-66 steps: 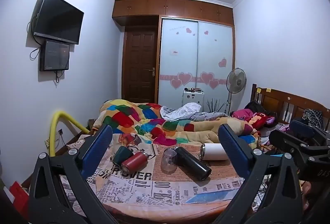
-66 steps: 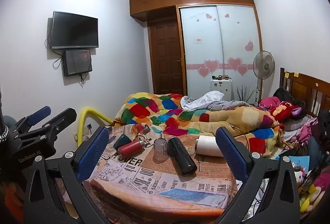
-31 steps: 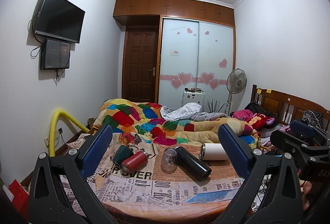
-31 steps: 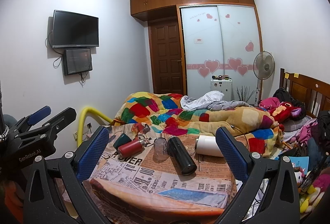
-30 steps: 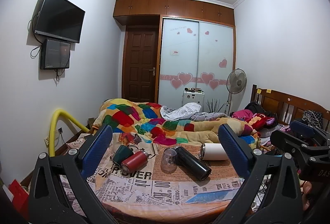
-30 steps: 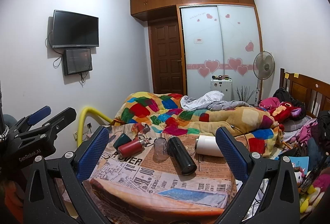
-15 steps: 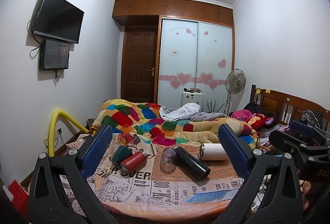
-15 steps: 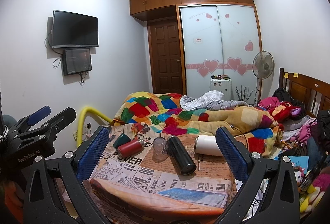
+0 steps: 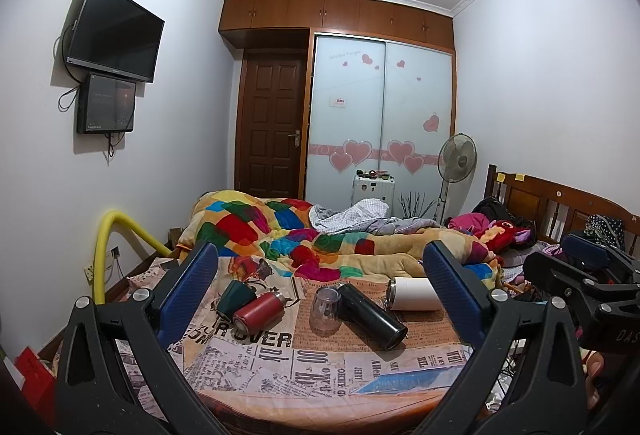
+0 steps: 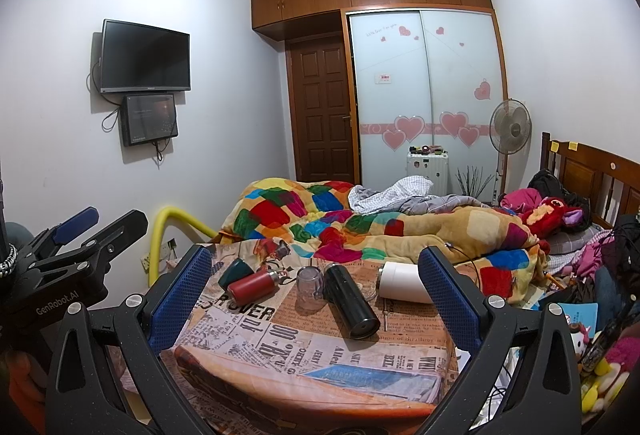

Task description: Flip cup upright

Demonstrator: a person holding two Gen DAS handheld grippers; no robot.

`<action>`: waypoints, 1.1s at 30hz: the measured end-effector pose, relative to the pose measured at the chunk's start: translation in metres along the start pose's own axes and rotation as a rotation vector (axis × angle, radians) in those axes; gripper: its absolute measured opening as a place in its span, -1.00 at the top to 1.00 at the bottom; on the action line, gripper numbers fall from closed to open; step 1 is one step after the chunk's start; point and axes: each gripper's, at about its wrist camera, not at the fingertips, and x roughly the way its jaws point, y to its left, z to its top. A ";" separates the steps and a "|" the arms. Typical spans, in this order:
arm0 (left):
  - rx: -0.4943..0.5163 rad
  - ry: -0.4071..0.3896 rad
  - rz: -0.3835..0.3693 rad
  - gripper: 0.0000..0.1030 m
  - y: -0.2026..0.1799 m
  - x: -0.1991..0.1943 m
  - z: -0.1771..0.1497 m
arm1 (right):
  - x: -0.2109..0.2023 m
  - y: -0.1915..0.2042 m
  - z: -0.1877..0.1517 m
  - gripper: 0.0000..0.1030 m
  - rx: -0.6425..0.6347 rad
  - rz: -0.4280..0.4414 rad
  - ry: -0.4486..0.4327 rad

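Several cups lie on a newspaper-print table (image 9: 280, 363) (image 10: 280, 347). A dark green cup (image 9: 234, 298) (image 10: 235, 271), a red flask (image 9: 258, 314) (image 10: 253, 285), a black flask (image 9: 370, 315) (image 10: 350, 299) and a white tumbler (image 9: 412, 293) (image 10: 402, 282) lie on their sides. A clear glass (image 9: 325, 313) (image 10: 309, 285) stands mouth down. My left gripper (image 9: 320, 295) and right gripper (image 10: 316, 289) are open and empty, held back from the table's near edge.
A bed with a patchwork quilt (image 9: 280, 231) lies behind the table. A yellow padded rail (image 9: 108, 247) is at the left. The other gripper shows at the edge of each view (image 9: 592, 283) (image 10: 68, 259). Toys and clutter (image 10: 600, 347) sit at the right.
Both views have shifted only slightly. The cups have not moved and both grippers stay open.
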 end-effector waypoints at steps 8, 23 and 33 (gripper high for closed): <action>-0.001 -0.002 0.003 -1.00 -0.001 0.001 0.001 | 0.000 0.000 0.000 -1.00 -0.001 0.001 0.001; 0.005 0.029 0.012 -1.00 0.003 0.019 -0.008 | 0.011 -0.019 -0.013 -1.00 0.011 -0.016 0.044; 0.008 0.261 0.052 -1.00 0.054 0.127 -0.042 | 0.054 -0.029 -0.025 -1.00 0.030 -0.054 0.148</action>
